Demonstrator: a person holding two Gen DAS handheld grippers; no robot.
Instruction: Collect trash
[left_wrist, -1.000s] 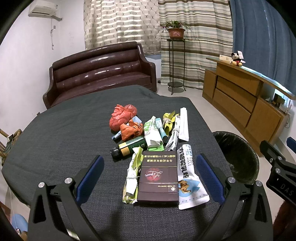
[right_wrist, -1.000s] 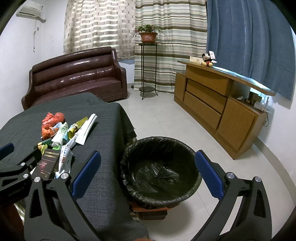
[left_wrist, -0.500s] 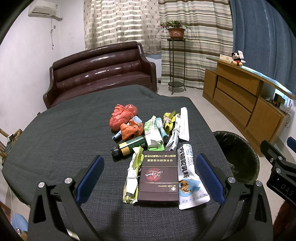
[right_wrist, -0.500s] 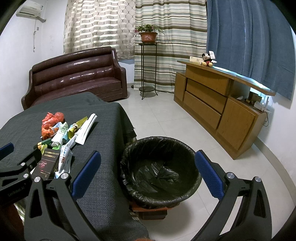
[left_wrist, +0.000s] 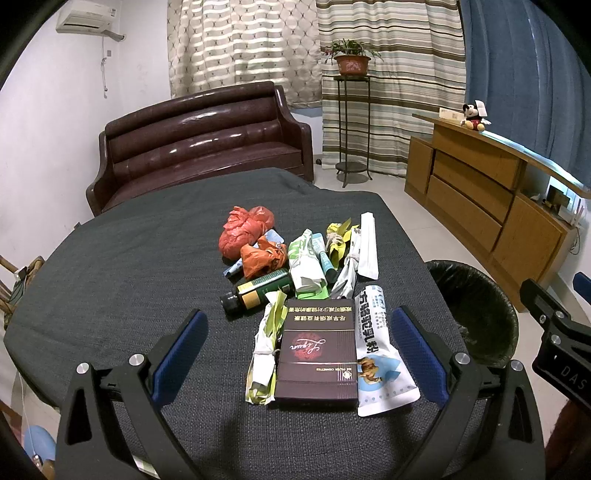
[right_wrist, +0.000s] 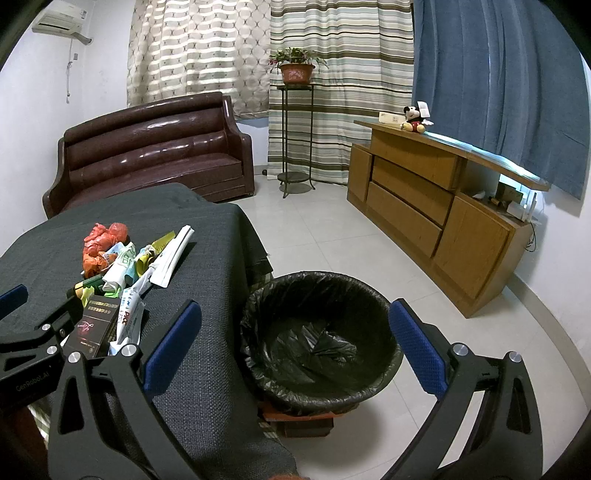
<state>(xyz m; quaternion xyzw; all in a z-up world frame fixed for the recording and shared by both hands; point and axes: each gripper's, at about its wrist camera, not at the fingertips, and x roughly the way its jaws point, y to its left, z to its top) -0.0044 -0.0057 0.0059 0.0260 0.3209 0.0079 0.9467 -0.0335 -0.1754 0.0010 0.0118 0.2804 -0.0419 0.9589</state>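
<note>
Trash bin (right_wrist: 317, 332), black-lined and seemingly empty, stands on the floor beside the table (left_wrist: 110, 280); the right gripper (right_wrist: 291, 347) hangs over it, fingers spread, holding nothing. Left of the bin, the dark box (left_wrist: 317, 354) lies flat on the table, directly ahead of the left gripper (left_wrist: 299, 347), whose fingers are likewise wide apart and empty. The box's long axis runs away from this nearer gripper, with a white pouch (left_wrist: 380, 354) touching its bin-side edge.

brown sofa (left_wrist: 199, 147), potted plant (left_wrist: 351, 61) on stand, wooden cabinet (right_wrist: 436, 206) with plush toy (right_wrist: 414, 119).
</note>
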